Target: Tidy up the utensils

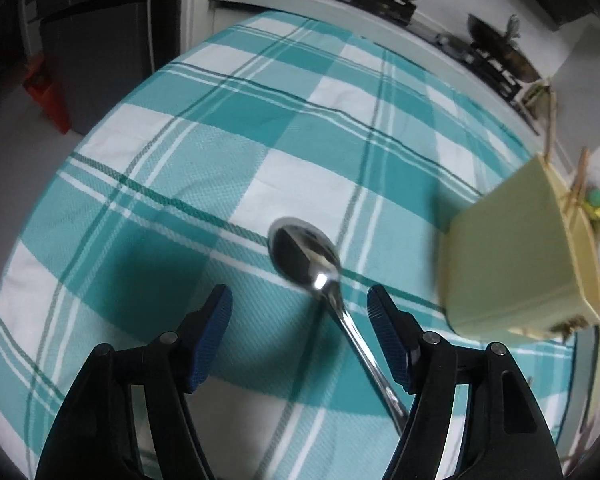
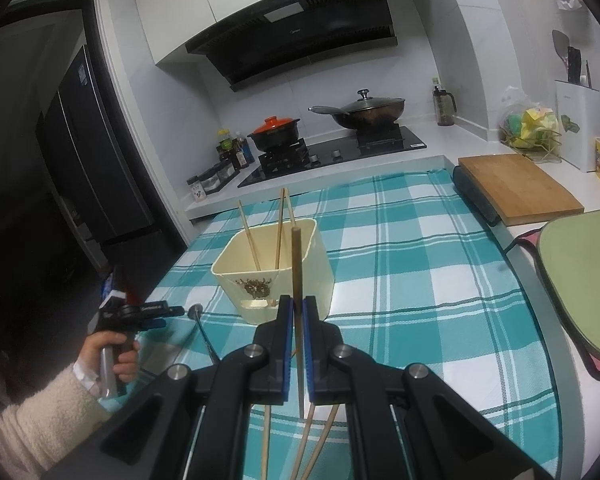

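Note:
My left gripper (image 1: 298, 296) stands open over the teal checked cloth (image 1: 228, 128). A steel spoon (image 1: 304, 254) lies between its fingers, handle running back close to the right-hand finger, and neither pad presses on it. In the right wrist view that gripper (image 2: 174, 317), held in a person's hand, is left of the cream utensil holder (image 2: 276, 268), with the spoon (image 2: 198, 312) at its tip. My right gripper (image 2: 298, 304) is shut on a dark wooden chopstick (image 2: 297, 264), held upright in front of the holder. Three chopsticks (image 2: 280, 224) stand in the holder.
Loose chopsticks (image 2: 266, 440) lie on the cloth under my right gripper. A wooden cutting board (image 2: 516, 184) and a green mat (image 2: 580, 280) sit at the right. The stove with an orange-lidded pot (image 2: 276, 130) and a wok (image 2: 368, 110) is behind. The holder (image 1: 512, 264) stands right of the spoon.

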